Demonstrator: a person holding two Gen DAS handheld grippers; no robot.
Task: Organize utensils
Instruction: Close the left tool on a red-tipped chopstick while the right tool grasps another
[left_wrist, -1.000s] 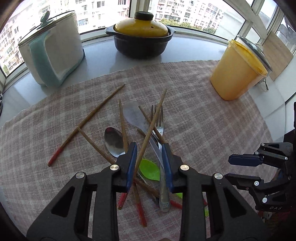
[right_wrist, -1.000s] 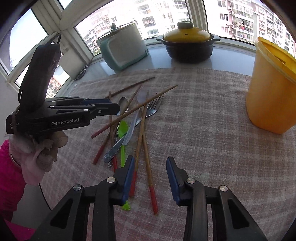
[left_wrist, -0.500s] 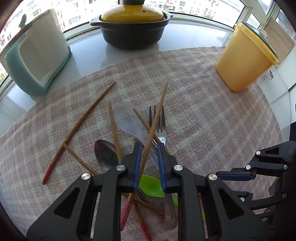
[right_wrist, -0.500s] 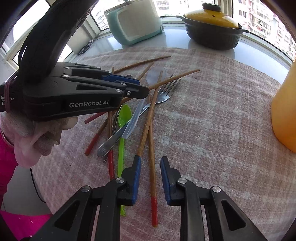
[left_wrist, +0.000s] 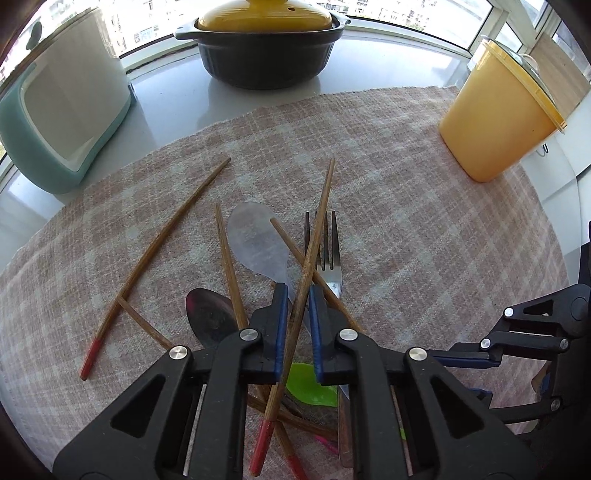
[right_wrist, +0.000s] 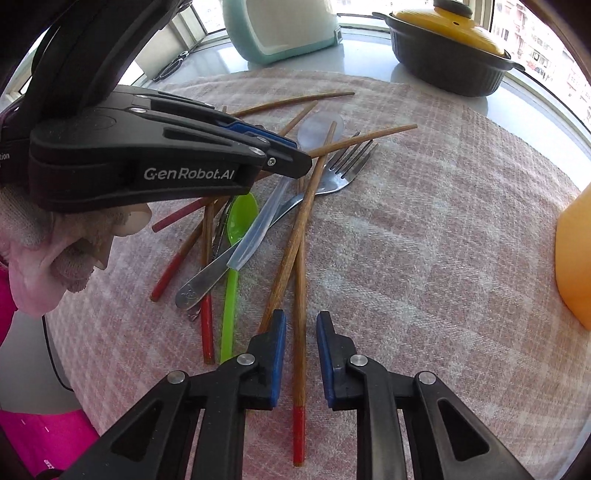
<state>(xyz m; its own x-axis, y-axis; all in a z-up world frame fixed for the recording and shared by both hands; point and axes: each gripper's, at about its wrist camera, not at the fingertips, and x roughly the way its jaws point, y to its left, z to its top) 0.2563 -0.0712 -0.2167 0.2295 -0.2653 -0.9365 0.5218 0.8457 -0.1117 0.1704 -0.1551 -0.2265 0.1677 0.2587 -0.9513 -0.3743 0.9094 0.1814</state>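
- The left gripper (left_wrist: 296, 291) is pinched on one chopstick (left_wrist: 317, 229) that slants toward 12 o'clock over the fork (left_wrist: 325, 254); lifting could drag the pile (everything is crossed).
- The right gripper (right_wrist: 299, 317) straddles another chopstick (right_wrist: 299, 295), fingers apart, not yet gripping; closing may catch its neighbour at 11 o'clock.

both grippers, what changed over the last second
The left gripper narrowed onto a raised chopstick; contact is unclear. The right gripper advanced to straddle another chopstick, narrowing but not closing. The fork and green spoon stayed put.
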